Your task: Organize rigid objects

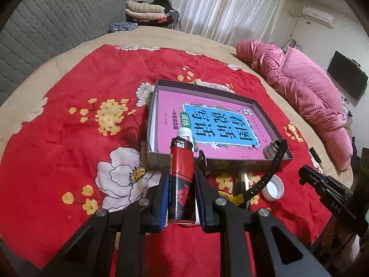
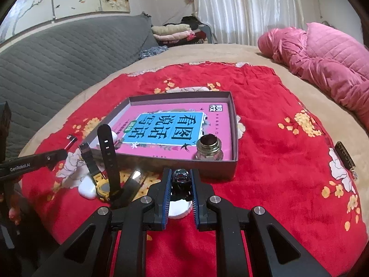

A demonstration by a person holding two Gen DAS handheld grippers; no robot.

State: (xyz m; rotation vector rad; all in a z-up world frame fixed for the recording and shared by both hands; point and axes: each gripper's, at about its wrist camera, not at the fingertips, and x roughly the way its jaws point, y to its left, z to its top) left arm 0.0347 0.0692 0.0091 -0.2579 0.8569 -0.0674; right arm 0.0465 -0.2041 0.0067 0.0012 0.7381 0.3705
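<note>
We read the left gripper (image 1: 181, 198) as clamped on a red and black lighter (image 1: 181, 180): both blue pads press its sides, the body runs forward along the fingers, and its metal head points toward the near wall of the grey tray (image 1: 272, 117). The lighter is lifted above the red floral blanket (image 1: 69, 143), just short of the tray. A white bottle cap (image 1: 184, 133) shows directly past the lighter's head, inside the tray on the pink book (image 1: 207, 120).

The right gripper (image 2: 181, 184) is closed on a small dark rounded object (image 2: 181, 177), gripped near the fingertips; we cannot tell what it is. Beneath these jaws a white lid (image 2: 178, 210) lies on the blanket, just in front of the tray's near wall.

From the left wrist view, the right gripper enters low at the right edge, angled in toward the tray. From the right wrist view, the left gripper comes in from the left edge, held roughly level.

Outward: a glass jar (image 2: 208, 150) stands in the tray's near corner on the book. A yellow and black watch (image 2: 103, 184) lies between the two grippers with its strap standing up, and a white case (image 2: 87, 188) touches it on the blanket. A second small lighter (image 2: 71, 139) lies left of the tray.
</note>
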